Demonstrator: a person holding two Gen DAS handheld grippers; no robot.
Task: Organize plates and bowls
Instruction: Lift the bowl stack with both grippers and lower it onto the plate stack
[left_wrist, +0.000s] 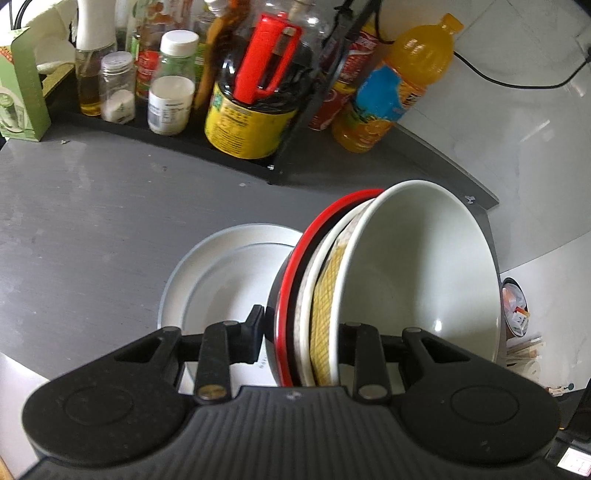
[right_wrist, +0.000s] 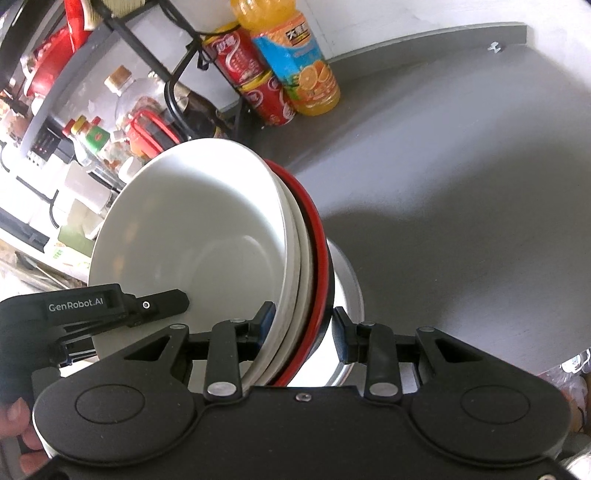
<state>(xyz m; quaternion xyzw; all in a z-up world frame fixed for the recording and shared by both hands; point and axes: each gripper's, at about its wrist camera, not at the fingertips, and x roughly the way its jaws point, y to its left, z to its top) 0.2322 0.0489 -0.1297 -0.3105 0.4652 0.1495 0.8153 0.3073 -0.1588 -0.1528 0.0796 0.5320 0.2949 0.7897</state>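
Note:
A nested stack of bowls (left_wrist: 406, 273) is held tilted on its side: a white bowl innermost, a yellow-patterned bowl (left_wrist: 325, 317), another white one and a red-rimmed black bowl (left_wrist: 295, 280) outermost. My left gripper (left_wrist: 301, 336) is shut on the stack's rim. The stack also shows in the right wrist view (right_wrist: 192, 236), where my right gripper (right_wrist: 303, 328) straddles its rim; its right finger (right_wrist: 347, 339) stands a little off the red rim. A white plate (left_wrist: 221, 273) lies on the grey table (left_wrist: 92, 229) beneath the stack, and its edge shows in the right wrist view (right_wrist: 351, 295).
A black rack (left_wrist: 184, 136) at the table's back holds jars, bottles and a yellow tin (left_wrist: 247, 125). An orange juice bottle (left_wrist: 399, 85) and red cans (right_wrist: 255, 81) stand beside it. The table's right edge (left_wrist: 480, 199) drops to a tiled floor.

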